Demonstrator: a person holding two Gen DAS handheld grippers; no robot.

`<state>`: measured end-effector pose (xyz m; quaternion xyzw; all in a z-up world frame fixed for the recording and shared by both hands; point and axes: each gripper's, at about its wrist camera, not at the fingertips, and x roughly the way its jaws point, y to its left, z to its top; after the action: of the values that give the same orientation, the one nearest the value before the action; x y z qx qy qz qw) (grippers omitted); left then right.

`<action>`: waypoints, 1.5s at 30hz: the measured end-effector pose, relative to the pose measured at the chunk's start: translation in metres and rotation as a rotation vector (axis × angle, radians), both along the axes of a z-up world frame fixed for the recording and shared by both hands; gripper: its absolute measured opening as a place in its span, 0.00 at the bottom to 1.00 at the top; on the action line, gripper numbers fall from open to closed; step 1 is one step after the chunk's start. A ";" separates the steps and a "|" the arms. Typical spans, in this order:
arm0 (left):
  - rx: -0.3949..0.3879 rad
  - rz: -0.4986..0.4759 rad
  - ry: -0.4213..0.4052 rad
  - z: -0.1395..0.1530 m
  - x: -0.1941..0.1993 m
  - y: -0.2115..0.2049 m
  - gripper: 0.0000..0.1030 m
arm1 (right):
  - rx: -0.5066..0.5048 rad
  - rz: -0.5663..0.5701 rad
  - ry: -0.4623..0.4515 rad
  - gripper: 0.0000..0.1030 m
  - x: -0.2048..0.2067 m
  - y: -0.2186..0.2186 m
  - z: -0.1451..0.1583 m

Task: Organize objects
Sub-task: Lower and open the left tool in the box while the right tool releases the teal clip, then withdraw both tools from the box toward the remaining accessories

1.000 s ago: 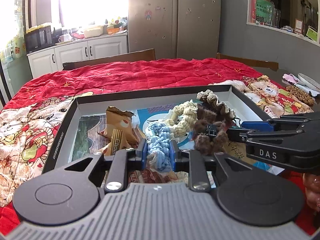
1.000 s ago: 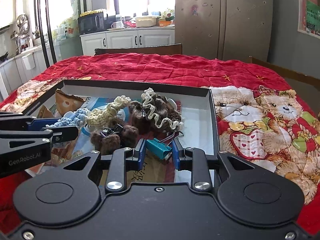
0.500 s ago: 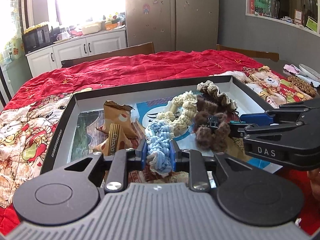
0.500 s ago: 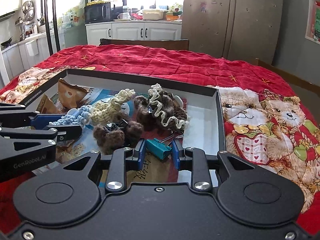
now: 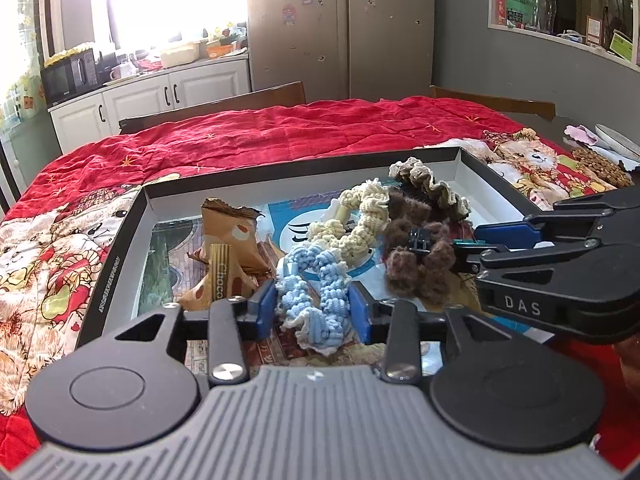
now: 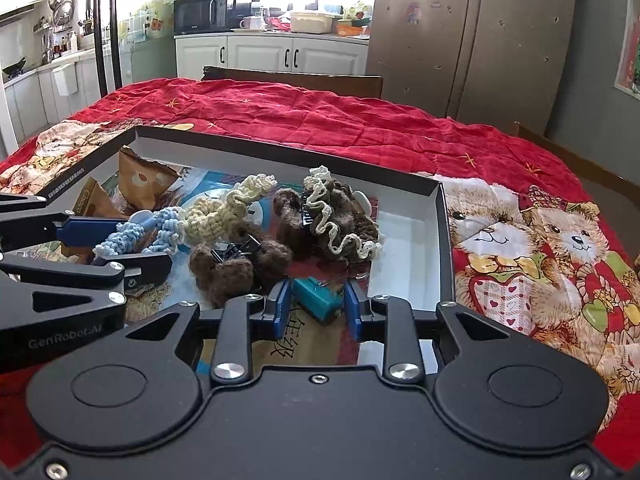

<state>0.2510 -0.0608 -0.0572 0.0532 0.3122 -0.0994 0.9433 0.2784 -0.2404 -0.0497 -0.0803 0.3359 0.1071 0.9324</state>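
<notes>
L gripper (image 5: 312,312) pinching blue crochet scrunchie (image 5: 316,300); R gripper (image 6: 316,308) pinching teal binder clip (image 6: 318,300)

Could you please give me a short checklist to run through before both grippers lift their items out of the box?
1. Left gripper closed on the blue crochet scrunchie: ok.
2. Right gripper around the teal binder clip: ok; firm pinch: cannot tell.
3. Blue scrunchie free of the cream scrunchie: not ok, they touch.
4. Clip clear of the brown scrunchie: cannot tell.
5. Box wall clear of the right gripper: ok.
</notes>
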 end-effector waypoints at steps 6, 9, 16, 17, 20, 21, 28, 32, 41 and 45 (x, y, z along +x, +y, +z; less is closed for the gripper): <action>-0.001 -0.006 -0.014 0.003 -0.004 -0.002 0.64 | 0.003 -0.012 -0.002 0.37 -0.001 -0.001 0.000; -0.006 -0.007 -0.023 0.005 -0.006 -0.001 0.66 | 0.011 -0.014 -0.001 0.40 -0.001 -0.002 0.000; -0.015 -0.003 -0.039 0.010 -0.010 -0.001 0.74 | 0.026 -0.015 -0.020 0.50 -0.005 -0.003 0.005; -0.018 -0.003 -0.042 0.011 -0.011 -0.001 0.76 | 0.032 -0.017 -0.026 0.51 -0.006 -0.004 0.006; -0.026 -0.003 -0.048 0.013 -0.014 0.000 0.79 | 0.053 -0.024 -0.042 0.52 -0.009 -0.007 0.012; -0.027 -0.004 -0.052 0.014 -0.015 0.000 0.79 | 0.057 -0.027 -0.046 0.52 -0.010 -0.008 0.014; -0.031 -0.006 -0.076 0.023 -0.022 -0.001 0.83 | 0.075 -0.036 -0.072 0.52 -0.019 -0.013 0.026; -0.036 -0.005 -0.089 0.028 -0.027 0.001 0.84 | 0.080 -0.039 -0.098 0.52 -0.027 -0.016 0.037; -0.038 -0.025 -0.123 0.044 -0.044 0.000 0.85 | 0.096 -0.042 -0.152 0.53 -0.052 -0.023 0.063; -0.037 -0.033 -0.140 0.052 -0.053 0.000 0.85 | 0.103 -0.037 -0.173 0.53 -0.065 -0.026 0.072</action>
<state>0.1980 -0.0610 -0.0049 0.0477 0.2425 -0.1170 0.9619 0.2130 -0.2664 0.0226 -0.0349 0.2495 0.0996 0.9626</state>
